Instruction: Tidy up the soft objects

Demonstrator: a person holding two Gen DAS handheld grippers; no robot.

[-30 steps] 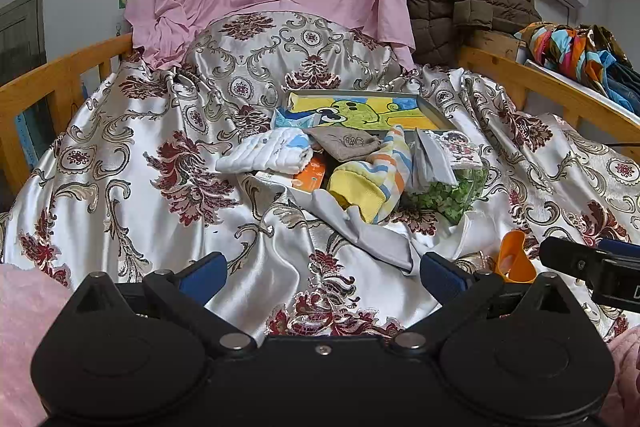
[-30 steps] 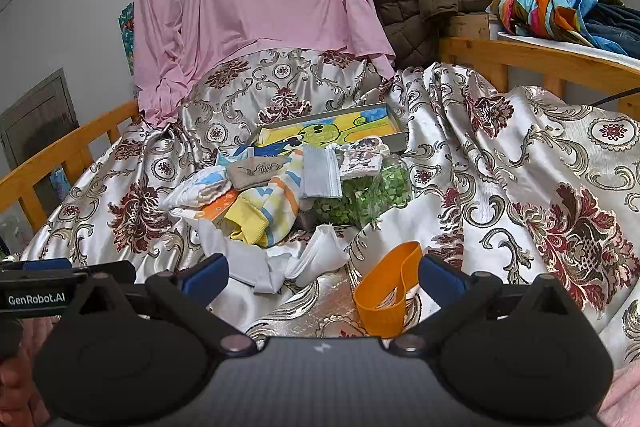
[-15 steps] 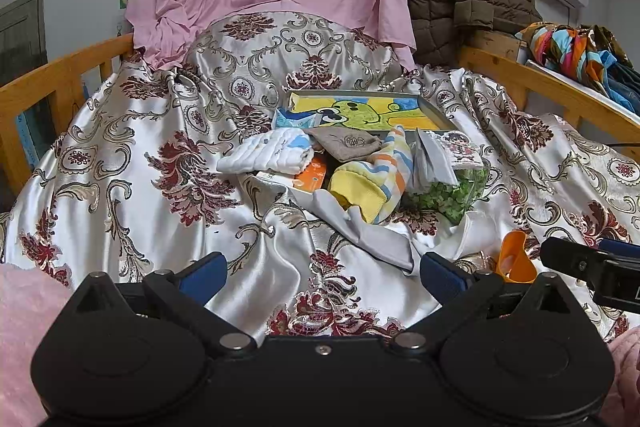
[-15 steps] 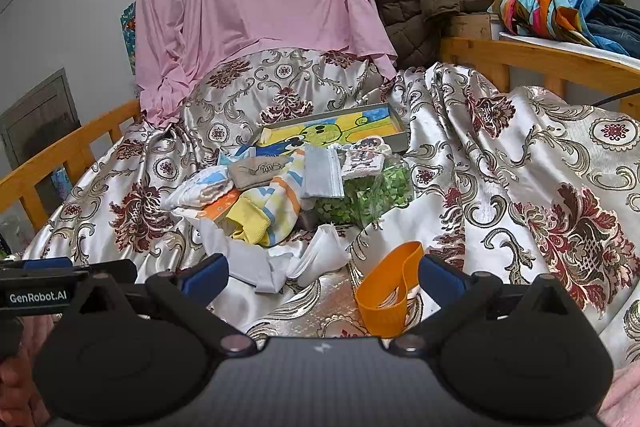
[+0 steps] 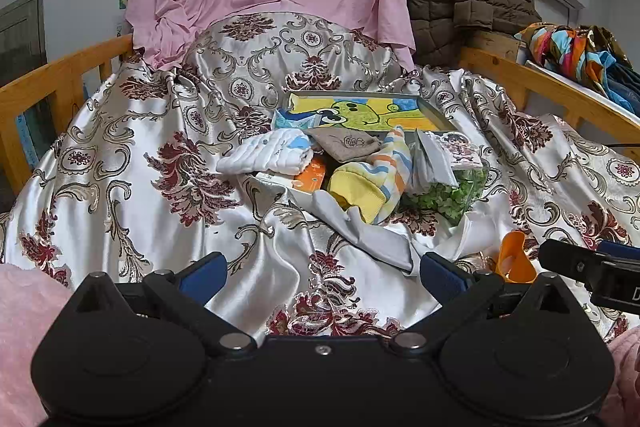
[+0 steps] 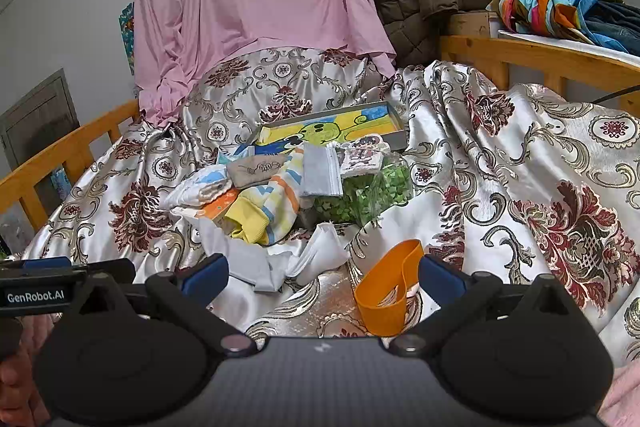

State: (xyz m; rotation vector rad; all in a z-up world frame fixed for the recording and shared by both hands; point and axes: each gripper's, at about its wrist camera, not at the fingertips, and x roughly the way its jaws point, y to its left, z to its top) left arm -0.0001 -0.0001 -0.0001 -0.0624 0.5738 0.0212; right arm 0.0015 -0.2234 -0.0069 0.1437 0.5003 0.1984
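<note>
Both claws spread wide and empty, left claw (image 5: 322, 269) and right claw (image 6: 322, 269) hovering low over satin bedspread (image 5: 132, 187), clear of the goods. Soft pile (yellow striped sock (image 5: 372, 179), white cloth (image 5: 268, 157), grey mask (image 6: 322, 175)) heaped mid-bed before picture tray (image 5: 360, 109), probably the drop spot. Orange band (image 6: 386, 293) just beside right claw's right finger, likely first pick.

bright, even light and sharp pictures

soft daylight fills both views, with weak shadows. the shiny bedcover (image 5: 120, 195) shows white glare on its folds. lines bend at the edges, and the right view has dark corners.
</note>
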